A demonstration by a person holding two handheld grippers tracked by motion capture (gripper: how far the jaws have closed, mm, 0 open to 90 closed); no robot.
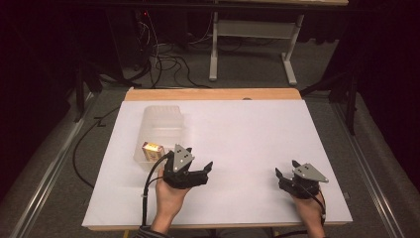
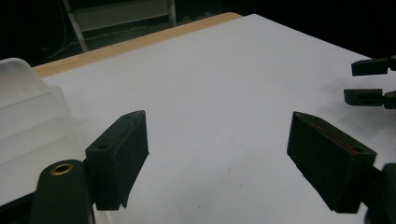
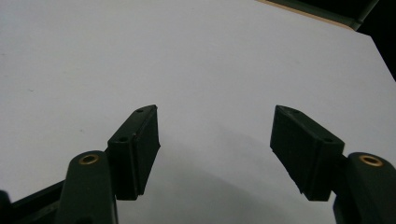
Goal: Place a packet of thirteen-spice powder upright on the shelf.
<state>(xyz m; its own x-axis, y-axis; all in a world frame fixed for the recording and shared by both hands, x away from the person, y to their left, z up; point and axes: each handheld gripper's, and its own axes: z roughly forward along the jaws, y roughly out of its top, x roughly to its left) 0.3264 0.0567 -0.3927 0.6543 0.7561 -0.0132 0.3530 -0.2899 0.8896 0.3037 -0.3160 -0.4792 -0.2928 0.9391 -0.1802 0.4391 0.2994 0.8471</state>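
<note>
A: Where's the small box (image 1: pixel 152 149)?

B: Inside the clear plastic container (image 1: pixel 161 130) lying on its side on the white surface (image 1: pixel 237 148), just beyond the left tongs (image 1: pixel 207 171), whose jaws stand wide and empty.

A: And the right tongs (image 1: pixel 283 177)?

B: Also spread, holding nothing, well apart. The box looks light, stiff cardboard; I'd pinch its flat sides. The container seems slippery and likely to slide.

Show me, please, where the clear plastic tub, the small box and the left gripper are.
clear plastic tub (image 1: pixel 161 119), high view, on its far wall.
small box (image 1: pixel 152 149), high view, on its top face.
left gripper (image 1: pixel 207 171), high view, midway between its open fingertips.
</note>
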